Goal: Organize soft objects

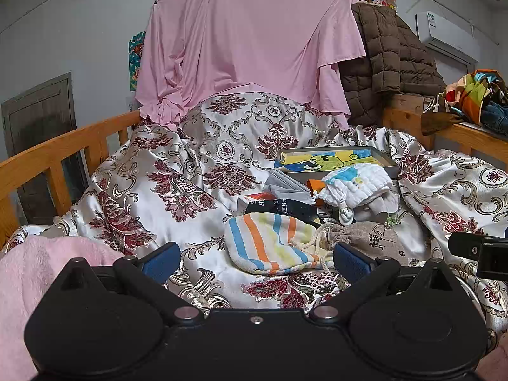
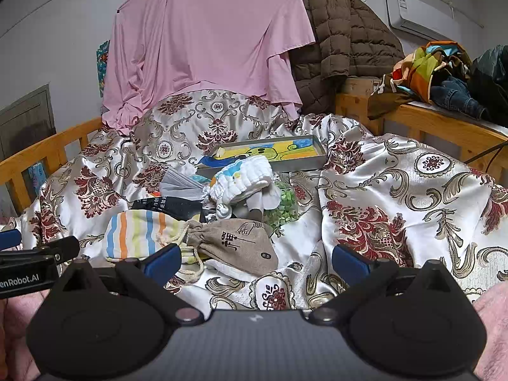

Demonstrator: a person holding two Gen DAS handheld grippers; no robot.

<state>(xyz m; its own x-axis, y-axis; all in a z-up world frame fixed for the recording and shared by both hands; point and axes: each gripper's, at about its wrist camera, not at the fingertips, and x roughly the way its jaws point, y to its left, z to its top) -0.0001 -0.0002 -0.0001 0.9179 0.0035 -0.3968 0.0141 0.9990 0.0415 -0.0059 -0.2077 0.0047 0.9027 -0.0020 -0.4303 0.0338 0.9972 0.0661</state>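
A striped drawstring pouch (image 1: 270, 244) (image 2: 139, 233) lies on the floral bedspread (image 1: 197, 171) (image 2: 397, 190). Beside it sits a grey-brown linen pouch (image 1: 371, 238) (image 2: 238, 241). Behind them are white knitted baby clothes (image 1: 355, 187) (image 2: 244, 177), a grey folded cloth (image 1: 285, 184) (image 2: 179, 184), a black book (image 1: 285, 209) (image 2: 168, 204) and a tray with a cartoon picture (image 1: 336, 158) (image 2: 273, 152). A bag of green pieces (image 2: 282, 204) lies by the clothes. My left gripper (image 1: 254, 260) is open just short of the striped pouch. My right gripper (image 2: 255, 262) is open near the linen pouch, holding nothing.
Wooden bed rails (image 1: 54, 158) (image 2: 444, 127) run along both sides. A pink sheet (image 1: 247, 38) and a brown quilted coat (image 1: 387, 50) hang at the back. Colourful clothes (image 2: 438, 70) pile on the right ledge. A pink fleece (image 1: 38, 270) lies at the near left.
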